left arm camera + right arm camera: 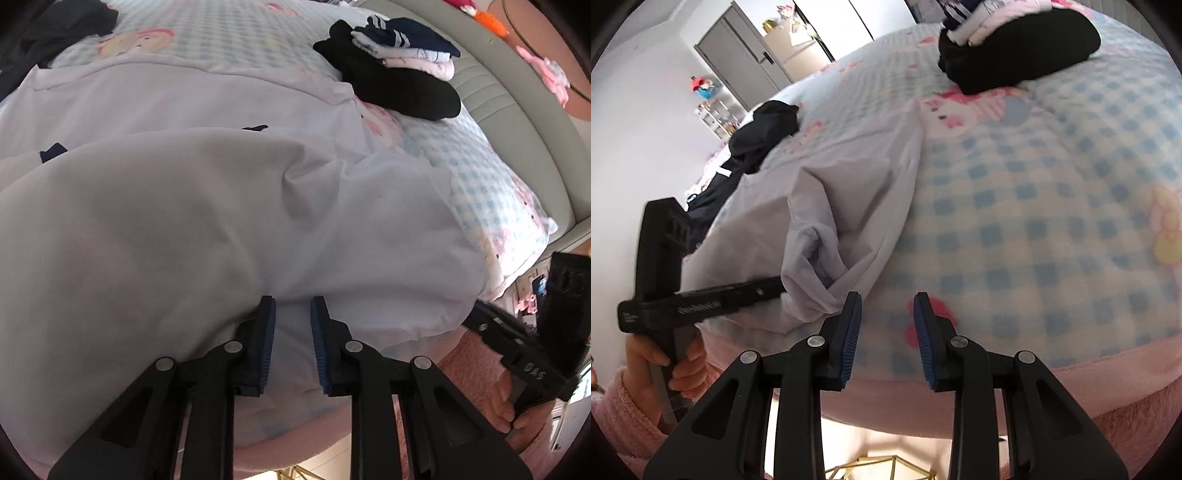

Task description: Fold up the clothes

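White garment (192, 206) fills the centre and left of the left wrist frame, spread on the bed (480, 177), its near portion doubled over toward the far part and bulging, not flat. In the right wrist view the same cloth sits left of centre, its near corner bunched in loose creases.

Left gripper (292, 347): jaws apart, cloth lying between and under the pads, nothing pinched. Right gripper (886, 339): jaws apart over bare checked blanket at lower centre, just beside the bunched corner, holding nothing.

Folded stack (399, 70) with a black piece at the bottom, upper right of the left frame, well apart from the garment. Dark clothes heap (757, 144) at upper left in the right view, touching the garment's far edge.

Risks, as judged:
- Fold is puffed; unpinned, it may slump back or set crooked.
- Jaws closing on the bulge could grab both layers, dragging the whole garment.
- Right jaws sit over the blanket; closing here could catch blanket rather than shirt.
- Bunched corner would leave creases inside any further fold.
- Dragging leftward could snag the dark heap.
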`<state>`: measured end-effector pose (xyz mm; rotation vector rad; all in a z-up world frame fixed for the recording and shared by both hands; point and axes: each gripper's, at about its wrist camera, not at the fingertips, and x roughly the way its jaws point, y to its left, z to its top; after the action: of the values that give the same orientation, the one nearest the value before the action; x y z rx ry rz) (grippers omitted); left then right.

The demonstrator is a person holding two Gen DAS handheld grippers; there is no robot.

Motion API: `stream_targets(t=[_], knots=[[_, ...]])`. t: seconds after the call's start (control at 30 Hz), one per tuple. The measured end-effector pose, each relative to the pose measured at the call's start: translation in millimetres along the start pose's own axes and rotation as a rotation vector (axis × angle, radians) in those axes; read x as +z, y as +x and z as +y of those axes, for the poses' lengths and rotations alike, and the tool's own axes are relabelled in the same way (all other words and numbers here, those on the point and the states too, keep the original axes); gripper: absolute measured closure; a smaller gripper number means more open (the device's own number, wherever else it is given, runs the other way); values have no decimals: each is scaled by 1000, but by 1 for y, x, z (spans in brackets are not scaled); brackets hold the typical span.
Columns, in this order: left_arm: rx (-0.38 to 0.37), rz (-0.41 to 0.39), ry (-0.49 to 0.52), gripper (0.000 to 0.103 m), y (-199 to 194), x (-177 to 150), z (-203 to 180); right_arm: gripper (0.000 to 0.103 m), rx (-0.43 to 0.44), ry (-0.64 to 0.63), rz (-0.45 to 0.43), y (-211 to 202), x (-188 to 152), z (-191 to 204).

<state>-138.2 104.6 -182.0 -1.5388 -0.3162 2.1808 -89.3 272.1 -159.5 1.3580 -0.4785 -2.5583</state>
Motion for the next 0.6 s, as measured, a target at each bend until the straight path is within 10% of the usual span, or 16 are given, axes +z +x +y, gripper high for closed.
stream_targets(t=[0.6], knots=[[2,-40,177,79,-20,-2,-53,78,155,-105,-32,-6,5,17]])
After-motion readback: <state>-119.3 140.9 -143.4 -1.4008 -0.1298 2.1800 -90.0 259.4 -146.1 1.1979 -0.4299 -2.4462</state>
